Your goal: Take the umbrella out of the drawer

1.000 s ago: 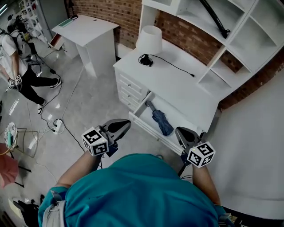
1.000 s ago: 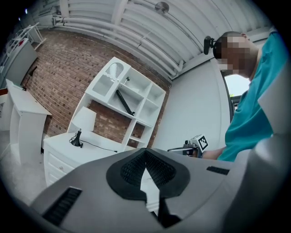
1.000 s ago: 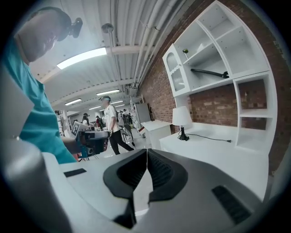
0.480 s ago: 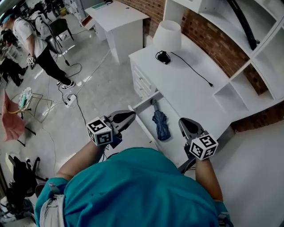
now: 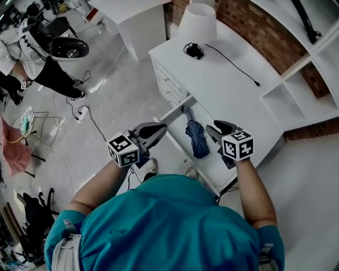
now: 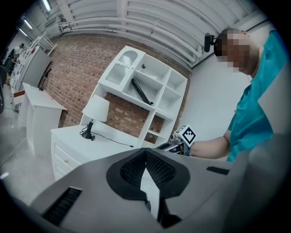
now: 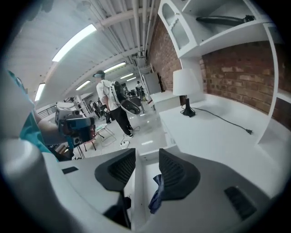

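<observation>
A folded blue umbrella (image 5: 197,138) lies in the open drawer (image 5: 176,109) of the white desk (image 5: 222,90). My right gripper (image 5: 212,128) hovers just right of the umbrella, tilted down over the drawer. Its jaws are opening and nothing is between the pads. In the right gripper view the umbrella (image 7: 156,195) shows below the gap of the right gripper (image 7: 146,157). My left gripper (image 5: 161,128) is shut and empty, held left of the drawer's outer end. In the left gripper view the left gripper (image 6: 145,152) has its pads meeting at the tips.
A white lamp (image 5: 197,24) and its black cable (image 5: 233,66) sit on the desk top. White shelves with a long black thing (image 5: 307,24) rise behind. A person (image 5: 37,63) stands on the floor at far left, near loose cables and a second white desk (image 5: 132,10).
Both grippers have moved forward and down toward the drawer. The right gripper now hangs over the drawer beside the umbrella, and its jaws have gone from shut to apart.
</observation>
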Demonstrator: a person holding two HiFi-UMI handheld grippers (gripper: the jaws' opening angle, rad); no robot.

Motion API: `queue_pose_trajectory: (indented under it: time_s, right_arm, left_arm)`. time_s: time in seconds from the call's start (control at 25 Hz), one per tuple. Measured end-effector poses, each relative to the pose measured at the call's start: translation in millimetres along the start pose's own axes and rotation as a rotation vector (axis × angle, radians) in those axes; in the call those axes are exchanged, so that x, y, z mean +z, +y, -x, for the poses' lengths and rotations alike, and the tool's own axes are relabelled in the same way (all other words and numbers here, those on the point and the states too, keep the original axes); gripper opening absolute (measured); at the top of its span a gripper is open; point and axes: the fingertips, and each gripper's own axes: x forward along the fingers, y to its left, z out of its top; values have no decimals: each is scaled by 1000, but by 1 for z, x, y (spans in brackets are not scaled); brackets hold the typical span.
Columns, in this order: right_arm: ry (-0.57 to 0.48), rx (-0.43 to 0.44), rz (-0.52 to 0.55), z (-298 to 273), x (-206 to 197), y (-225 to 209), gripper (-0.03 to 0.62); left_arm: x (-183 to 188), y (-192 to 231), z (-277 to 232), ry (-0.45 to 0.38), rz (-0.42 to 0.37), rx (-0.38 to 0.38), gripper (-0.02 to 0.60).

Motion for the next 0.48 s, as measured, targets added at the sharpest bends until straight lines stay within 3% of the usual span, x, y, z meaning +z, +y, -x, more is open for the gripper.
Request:
queue_pose_trajectory:
  time_s: [0.32,0.48]
  right_arm:
    - [286,-48,-107,-87,-40,-33,240]
    - [454,-94,-82,-128,-83,-48,260]
  left_arm:
    - [-25,28,-1,37,6,-24,14]
    - [-42,31,1,40,38,-46,14]
